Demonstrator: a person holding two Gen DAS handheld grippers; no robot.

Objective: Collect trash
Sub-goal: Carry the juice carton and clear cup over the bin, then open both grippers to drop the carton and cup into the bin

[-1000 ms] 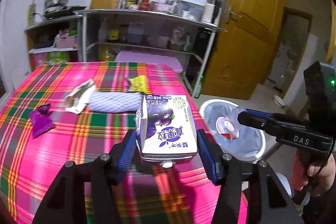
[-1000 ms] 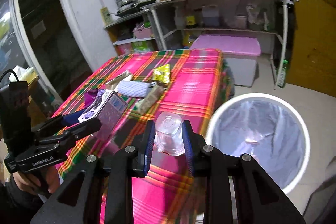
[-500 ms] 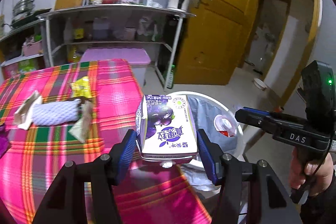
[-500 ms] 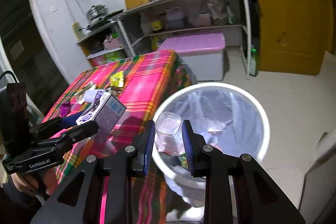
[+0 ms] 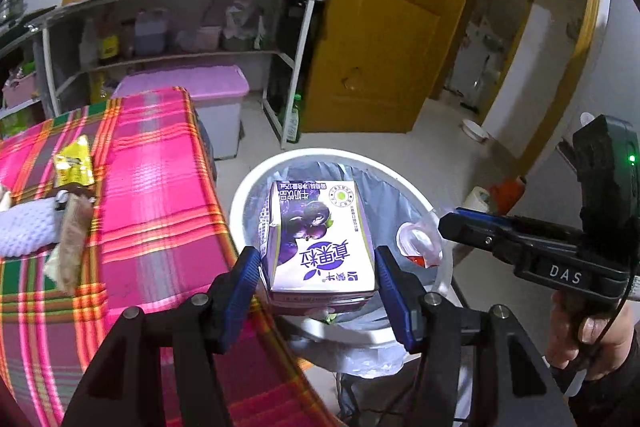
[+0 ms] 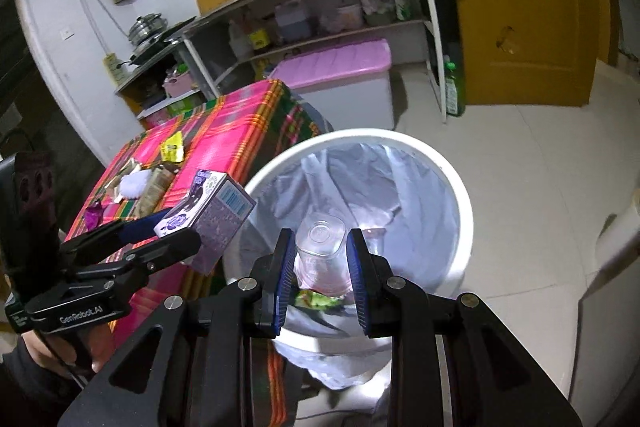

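Observation:
My left gripper point(image 5: 318, 267) is shut on a purple milk carton point(image 5: 318, 239) and holds it over the near rim of the white trash bin point(image 5: 248, 187). The carton also shows in the right wrist view point(image 6: 208, 215). My right gripper point(image 6: 320, 259) is shut on a clear plastic cup point(image 6: 320, 251) with reddish residue, held over the bin's opening point(image 6: 460, 187). The cup shows in the left wrist view point(image 5: 420, 243) at the bin's right rim. The bin is lined with a grey bag.
The table with the pink plaid cloth point(image 5: 152, 195) stands left of the bin and holds a yellow wrapper point(image 5: 72, 163), a white foam sleeve point(image 5: 24, 227) and a brown wrapper point(image 5: 72, 239). A shelf unit point(image 5: 180, 27), a pink-lidded box point(image 5: 208, 95) and a wooden door point(image 5: 392, 27) stand behind.
Both grippers have moved right, off the table and over the trash bin, each still holding its item.

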